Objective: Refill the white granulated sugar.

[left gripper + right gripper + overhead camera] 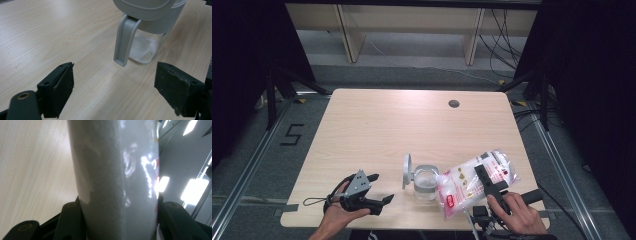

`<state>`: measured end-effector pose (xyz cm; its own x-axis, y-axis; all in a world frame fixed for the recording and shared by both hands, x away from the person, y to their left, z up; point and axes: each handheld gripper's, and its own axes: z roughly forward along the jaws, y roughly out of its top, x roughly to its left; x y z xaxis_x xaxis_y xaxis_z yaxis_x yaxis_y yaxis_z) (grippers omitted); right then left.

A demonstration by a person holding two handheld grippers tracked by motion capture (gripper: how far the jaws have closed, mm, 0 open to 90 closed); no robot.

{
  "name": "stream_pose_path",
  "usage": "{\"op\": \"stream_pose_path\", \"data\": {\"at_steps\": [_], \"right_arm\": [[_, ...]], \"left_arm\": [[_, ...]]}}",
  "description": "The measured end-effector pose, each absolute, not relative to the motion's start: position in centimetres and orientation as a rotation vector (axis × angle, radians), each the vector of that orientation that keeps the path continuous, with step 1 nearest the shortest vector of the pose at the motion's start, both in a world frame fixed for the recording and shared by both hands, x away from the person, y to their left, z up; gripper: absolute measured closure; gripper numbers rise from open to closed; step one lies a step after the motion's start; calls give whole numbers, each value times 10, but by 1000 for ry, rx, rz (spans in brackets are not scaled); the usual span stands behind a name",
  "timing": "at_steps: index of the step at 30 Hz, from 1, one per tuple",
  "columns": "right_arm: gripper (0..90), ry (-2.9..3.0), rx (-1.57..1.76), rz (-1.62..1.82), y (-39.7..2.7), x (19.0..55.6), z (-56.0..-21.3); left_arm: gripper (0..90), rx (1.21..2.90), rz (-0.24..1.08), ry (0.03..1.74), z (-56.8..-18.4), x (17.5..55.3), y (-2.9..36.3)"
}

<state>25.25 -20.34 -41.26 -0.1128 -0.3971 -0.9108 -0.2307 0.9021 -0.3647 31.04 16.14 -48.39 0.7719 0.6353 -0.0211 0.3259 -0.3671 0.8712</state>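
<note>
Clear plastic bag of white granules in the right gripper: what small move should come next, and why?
Probably tip the clear plastic bag of white granules a little further. The right gripper clamps it mid-body, its lower corner sits at the rim of the clear glass jar with the grey flip lid, the lid stands open, and only a thin layer of granules lies inside. The left gripper waits open nearby.

A black numeral "5" (pixel 292 135) is marked on the grey floor left of the table; the red label (pixel 452 201) on the plastic bag (pixel 467 180) is too small to read.
</note>
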Motion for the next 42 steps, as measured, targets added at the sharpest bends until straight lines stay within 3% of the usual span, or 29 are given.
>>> {"op": "stream_pose_path", "data": {"at_steps": [42], "right_arm": [[577,1699,-447,-125,-213,255,-412]], "left_arm": [[156,1986,387,717,-484,311,161]]}}
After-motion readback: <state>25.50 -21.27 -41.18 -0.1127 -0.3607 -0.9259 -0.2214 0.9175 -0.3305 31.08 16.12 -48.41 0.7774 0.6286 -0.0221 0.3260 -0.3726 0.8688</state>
